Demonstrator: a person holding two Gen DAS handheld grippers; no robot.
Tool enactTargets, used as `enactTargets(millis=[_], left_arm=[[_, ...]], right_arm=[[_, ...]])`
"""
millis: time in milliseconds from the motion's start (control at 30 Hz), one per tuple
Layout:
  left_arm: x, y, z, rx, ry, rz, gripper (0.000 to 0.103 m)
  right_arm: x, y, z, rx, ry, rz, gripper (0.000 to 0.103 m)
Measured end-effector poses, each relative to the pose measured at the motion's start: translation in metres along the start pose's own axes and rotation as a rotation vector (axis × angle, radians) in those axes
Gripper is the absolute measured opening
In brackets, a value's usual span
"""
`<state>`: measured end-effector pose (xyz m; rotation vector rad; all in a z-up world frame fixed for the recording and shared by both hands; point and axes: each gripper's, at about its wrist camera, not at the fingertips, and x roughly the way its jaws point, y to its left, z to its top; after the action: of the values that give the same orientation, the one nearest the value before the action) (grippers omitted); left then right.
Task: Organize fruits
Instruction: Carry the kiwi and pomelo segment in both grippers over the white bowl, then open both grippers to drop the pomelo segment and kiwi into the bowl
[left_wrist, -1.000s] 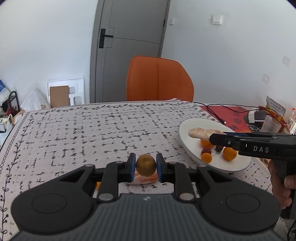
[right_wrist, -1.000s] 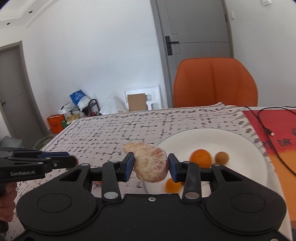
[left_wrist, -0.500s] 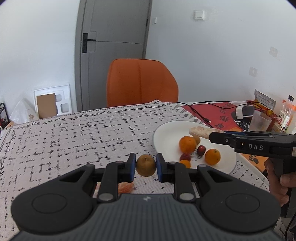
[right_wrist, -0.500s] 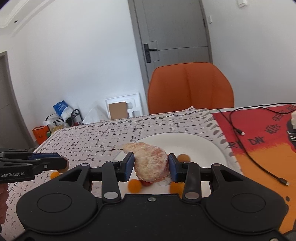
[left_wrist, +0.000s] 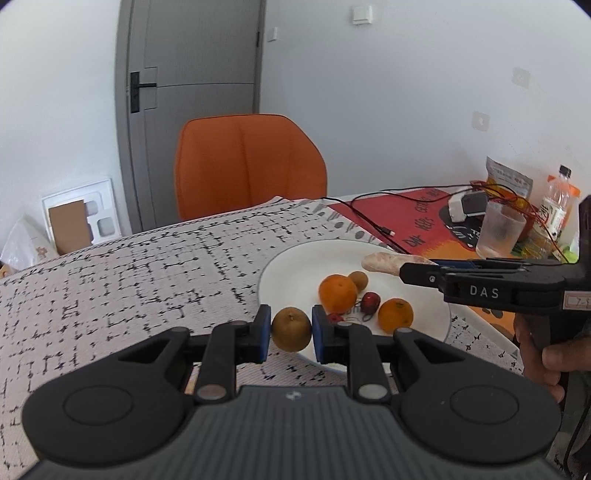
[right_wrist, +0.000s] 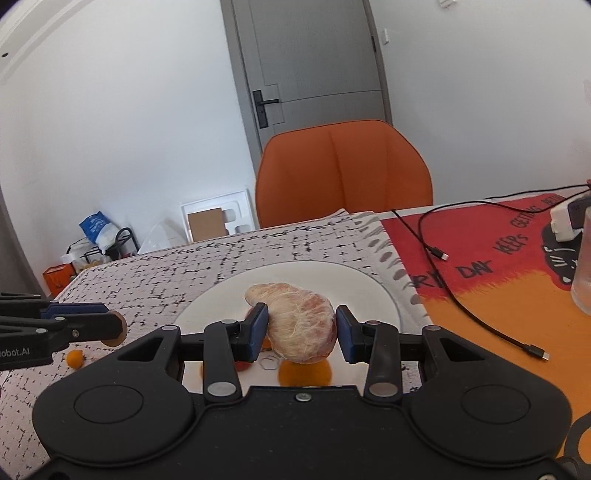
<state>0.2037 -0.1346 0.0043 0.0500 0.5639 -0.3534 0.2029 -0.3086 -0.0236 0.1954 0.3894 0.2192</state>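
Note:
My left gripper (left_wrist: 290, 328) is shut on a small brown round fruit (left_wrist: 291, 329) and holds it above the near left rim of the white plate (left_wrist: 288, 269). The plate holds two oranges (left_wrist: 338, 293), a small brown fruit (left_wrist: 358, 280) and small red fruits (left_wrist: 370, 302). My right gripper (right_wrist: 300, 328) is shut on a peeled pomelo segment (right_wrist: 301, 325) and holds it over the plate (right_wrist: 369, 291). It also shows in the left wrist view (left_wrist: 384, 261). A small orange fruit (right_wrist: 75, 359) lies on the cloth left of the plate.
The table has a black-and-white patterned cloth (left_wrist: 129, 277) and a red-orange mat (right_wrist: 498, 280) on the right with a black cable (right_wrist: 472, 314). A glass (left_wrist: 500, 230), a bottle (left_wrist: 556, 201) and a snack bag stand far right. An orange chair (left_wrist: 247, 162) stands behind the table.
Both grippers have moved right, toward and over the plate, each still holding its fruit. The pomelo segment is now over the plate's middle.

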Motion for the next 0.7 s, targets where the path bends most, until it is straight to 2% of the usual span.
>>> enactTargets(millis=[267,367,467,633,700], left_arm=[[0.015,-0.009,0.000,0.019,0.028,-0.018,0.021],[0.020,-0.011,0.001,0.025,0.037,-0.018,0.021],[0.024,-0.015,0.003,0.031,0.042,-0.025,0.021],[0.031,-0.024,0.008,0.040,0.045,-0.043,0.021],[0.032,-0.027,0.010,0.044,0.044,-0.050,0.021]], right_arm=[[0.005,-0.006,-0.002,0.035,-0.014,-0.012,0.040],[0.004,-0.005,-0.004,0.027,-0.021,-0.037,0.044],[-0.001,-0.002,-0.006,0.016,-0.012,-0.020,0.047],[-0.011,0.004,-0.012,-0.022,0.000,-0.018,0.058],[-0.014,0.004,-0.014,-0.019,0.008,-0.015,0.059]])
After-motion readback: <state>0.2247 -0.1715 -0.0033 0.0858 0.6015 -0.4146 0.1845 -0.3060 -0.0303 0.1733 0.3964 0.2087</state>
